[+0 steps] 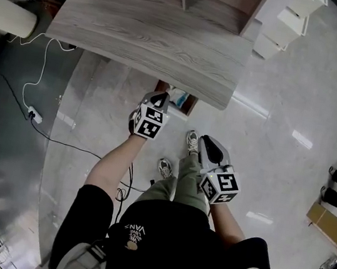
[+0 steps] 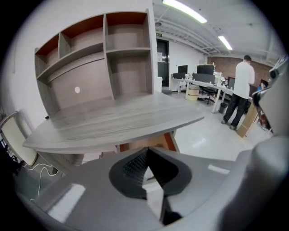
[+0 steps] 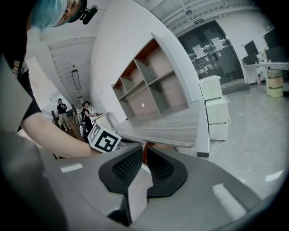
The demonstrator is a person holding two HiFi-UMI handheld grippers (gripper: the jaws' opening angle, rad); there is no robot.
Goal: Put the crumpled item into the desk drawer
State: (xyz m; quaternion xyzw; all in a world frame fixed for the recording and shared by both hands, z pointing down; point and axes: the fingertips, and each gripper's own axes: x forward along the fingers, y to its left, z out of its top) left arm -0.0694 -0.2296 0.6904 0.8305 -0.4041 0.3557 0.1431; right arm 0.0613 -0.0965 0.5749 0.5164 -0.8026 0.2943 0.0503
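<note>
The crumpled item cannot be identified with certainty in any view. A pale bluish-white shape point(image 1: 179, 98) is seen inside the reddish-brown wooden drawer point(image 1: 189, 107), which stands pulled out just under the near edge of the grey wood-grain table point(image 1: 154, 27). This shape may be the item, but it is too small to be told.

Just near of the drawer, the left claw point(image 1: 161, 102) is held with its jaws closed tip to tip, and nothing is caught between them in the left gripper view. The right claw point(image 1: 211, 147) is held nearer and to the right, well apart from the drawer. Its jaws are drawn all but together, with only a thin slit left and nothing gripped between them.

With both claws empty and the drawer open, the placing is judged to be either done or not yet begun. If the pale shape is the item, only the drawer's closing might be left, though the task does not ask for it.

Farther out, a brown-backed shelf unit point(image 2: 108, 58) is carried on the far side of the table, whose top is bare. A white drawer cabinet point(image 1: 287, 23) stands on the floor at the far right, and a white cable with a power strip point(image 1: 35, 117) lies on the floor at the left.
</note>
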